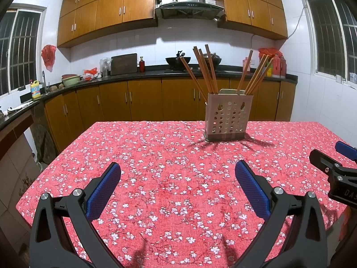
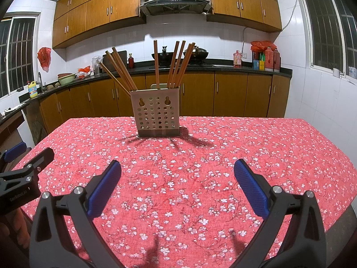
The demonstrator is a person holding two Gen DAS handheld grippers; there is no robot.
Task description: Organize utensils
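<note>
A perforated holder (image 2: 158, 114) stands upright on the red floral cloth (image 2: 256, 147), toward its far edge, as I hold both grippers low on the near side of it. The left gripper (image 1: 177, 176) has its jaws wide apart and grips nothing; the right gripper (image 2: 177, 174) is the same, jaws spread, blue pads (image 2: 104, 187) bare. Wooden chopsticks (image 2: 178, 64) already sit inside the holder, fanned in two loose bunches, one leaning left, one leaning right, with a single stick (image 2: 156, 63) near upright between them. No loose utensil lies on the cloth around the holder that I can see, so I judge the work is tidying what stands in it. To do that well, I would come in above the holder's rim, close on one stick at mid-shaft rather than at its tip, and lift straight along its lean so the neighbours are not dragged. The holder looks light and could tip or slide; one gripper steadying its wall seems wise. Whether a divider splits the holder inside I cannot tell.
</note>
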